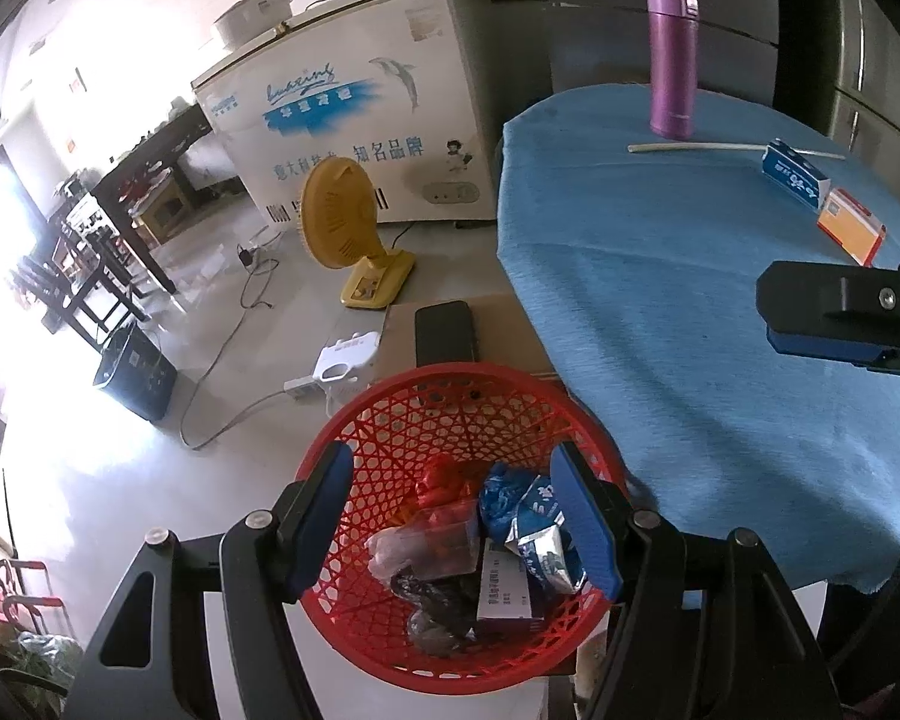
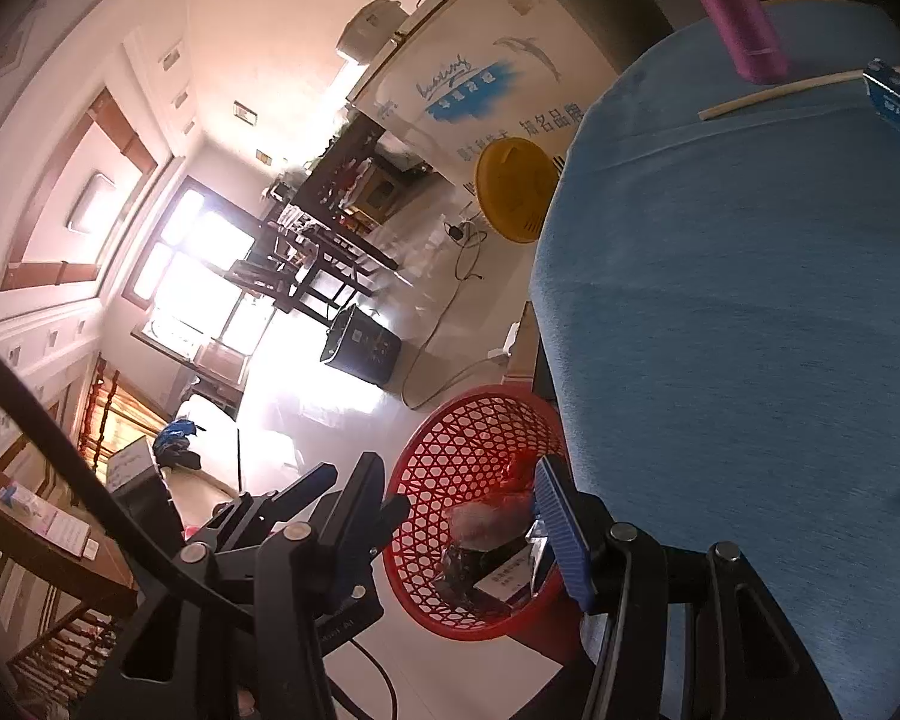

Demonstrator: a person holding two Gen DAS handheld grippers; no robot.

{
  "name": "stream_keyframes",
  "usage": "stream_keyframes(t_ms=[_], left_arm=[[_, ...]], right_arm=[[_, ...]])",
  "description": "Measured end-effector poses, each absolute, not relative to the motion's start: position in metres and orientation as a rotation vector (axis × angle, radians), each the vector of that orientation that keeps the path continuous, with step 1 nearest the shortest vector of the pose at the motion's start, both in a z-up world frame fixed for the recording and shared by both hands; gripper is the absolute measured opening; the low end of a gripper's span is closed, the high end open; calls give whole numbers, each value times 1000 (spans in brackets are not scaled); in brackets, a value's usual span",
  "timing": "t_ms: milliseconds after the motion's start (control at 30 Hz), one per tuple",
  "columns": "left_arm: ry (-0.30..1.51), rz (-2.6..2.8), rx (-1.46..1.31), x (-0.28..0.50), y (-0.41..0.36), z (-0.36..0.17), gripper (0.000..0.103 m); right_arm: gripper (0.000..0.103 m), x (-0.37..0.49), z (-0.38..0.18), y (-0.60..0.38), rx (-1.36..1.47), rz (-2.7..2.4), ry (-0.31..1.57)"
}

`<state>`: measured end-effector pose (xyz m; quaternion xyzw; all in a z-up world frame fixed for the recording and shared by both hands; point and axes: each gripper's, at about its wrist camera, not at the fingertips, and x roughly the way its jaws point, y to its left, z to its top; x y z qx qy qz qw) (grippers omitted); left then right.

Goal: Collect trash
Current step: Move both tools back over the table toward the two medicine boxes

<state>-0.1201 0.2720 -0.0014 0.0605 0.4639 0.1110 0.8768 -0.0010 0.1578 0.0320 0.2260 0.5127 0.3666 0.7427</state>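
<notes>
A red mesh basket (image 1: pixel 450 396) stands beside the blue-clothed table (image 1: pixel 690 312). It holds a blue wrapper (image 1: pixel 534 516), a red wrapper (image 1: pixel 444 480), clear plastic, a white box (image 1: pixel 504 594) and a dark lump. My left gripper (image 1: pixel 453 468) hovers over the basket, open, with nothing between its blue pads. My right gripper (image 2: pixel 456 480) is open and empty too, at the table edge facing the basket (image 2: pixel 480 438); one of its fingers (image 1: pixel 840 324) shows over the cloth. On the table lie a blue carton (image 1: pixel 795 177), an orange-and-white box (image 1: pixel 849 228) and a pale stick (image 1: pixel 720 147).
A purple flask (image 1: pixel 672 60) stands at the table's far side. Past the basket a black phone (image 1: pixel 444 330) lies on a cardboard box. On the floor are a yellow fan (image 1: pixel 342 222), a white power strip (image 1: pixel 342 360) with cables, a dark bin (image 1: pixel 135 378) and a chest freezer (image 1: pixel 354 114).
</notes>
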Motion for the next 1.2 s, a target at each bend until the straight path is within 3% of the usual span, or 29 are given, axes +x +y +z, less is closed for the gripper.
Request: stream_keyframes(t_ms=[1200], left_arm=[[979,152,247,-105,206,-2,69]], right_arm=[[57,-9,33,87,548,677,1045]])
